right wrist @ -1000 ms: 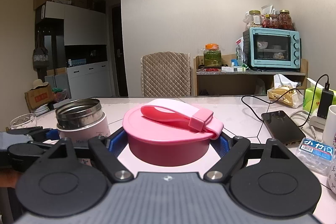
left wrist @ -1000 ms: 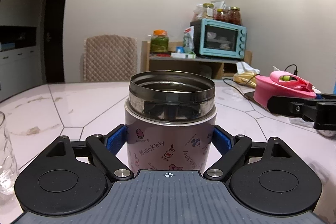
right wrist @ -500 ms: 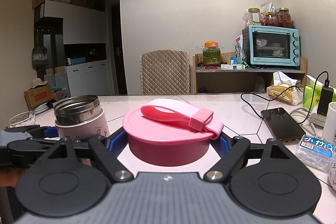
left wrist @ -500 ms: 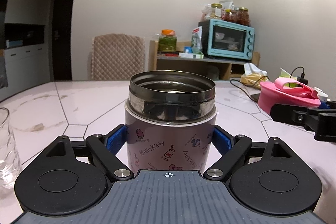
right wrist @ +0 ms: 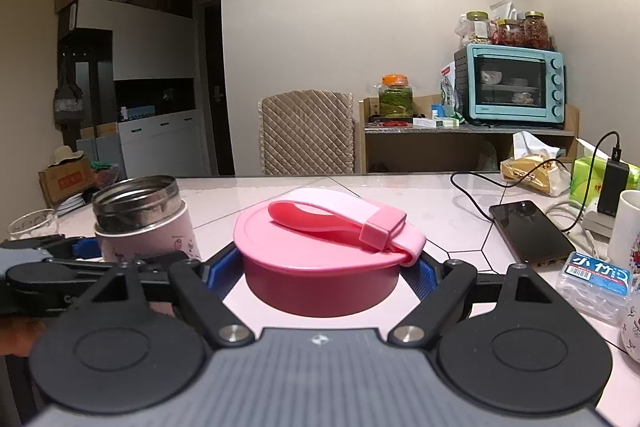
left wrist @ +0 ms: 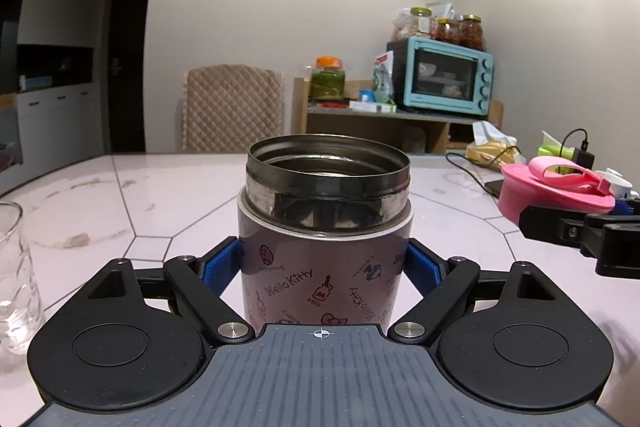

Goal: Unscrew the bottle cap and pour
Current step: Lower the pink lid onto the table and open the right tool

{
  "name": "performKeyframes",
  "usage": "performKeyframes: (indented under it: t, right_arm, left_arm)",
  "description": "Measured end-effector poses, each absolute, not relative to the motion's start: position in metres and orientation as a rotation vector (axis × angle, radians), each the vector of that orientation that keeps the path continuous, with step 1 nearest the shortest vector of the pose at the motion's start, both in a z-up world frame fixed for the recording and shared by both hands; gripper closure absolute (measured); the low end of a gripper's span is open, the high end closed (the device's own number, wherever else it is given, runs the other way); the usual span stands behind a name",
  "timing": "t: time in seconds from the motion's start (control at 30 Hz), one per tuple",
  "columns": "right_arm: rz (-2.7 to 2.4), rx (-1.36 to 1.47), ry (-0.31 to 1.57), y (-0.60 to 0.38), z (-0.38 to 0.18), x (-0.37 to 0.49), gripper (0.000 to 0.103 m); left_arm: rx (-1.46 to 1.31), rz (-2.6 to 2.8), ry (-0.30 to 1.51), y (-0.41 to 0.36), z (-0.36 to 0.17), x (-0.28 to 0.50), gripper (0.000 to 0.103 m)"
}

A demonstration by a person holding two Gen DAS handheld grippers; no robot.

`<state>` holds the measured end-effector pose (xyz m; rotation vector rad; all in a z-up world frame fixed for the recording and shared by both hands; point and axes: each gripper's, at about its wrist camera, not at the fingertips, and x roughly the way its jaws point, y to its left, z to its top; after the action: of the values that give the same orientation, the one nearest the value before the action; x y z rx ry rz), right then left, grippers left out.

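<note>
My left gripper [left wrist: 324, 267] has its blue fingers [left wrist: 222, 265] clamped on the pink bottle [left wrist: 324, 267], which stands upright on the surface [left wrist: 180, 195] with its steel mouth bare. My right gripper [right wrist: 322, 271] grips the pink cap [right wrist: 322, 259], off the bottle and held well to its right. I judge unscrewing done and pouring in hand. Next I'd tip the bottle toward the glass [left wrist: 16, 275] at far left, which I judge the likely target, keeping the cap clear.
</note>
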<state>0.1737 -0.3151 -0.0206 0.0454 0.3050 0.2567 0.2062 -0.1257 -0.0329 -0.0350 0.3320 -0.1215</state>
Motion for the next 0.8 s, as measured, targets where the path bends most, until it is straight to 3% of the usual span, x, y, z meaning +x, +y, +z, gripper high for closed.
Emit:
performKeyframes:
  t: [0.8]
  right_arm:
    - [0.229, -0.015, 0.444, -0.295, -0.048, 0.193, 0.018]
  left_arm:
    - [-0.028, -0.115, 0.332, -0.127, -0.029, 0.208, 0.013]
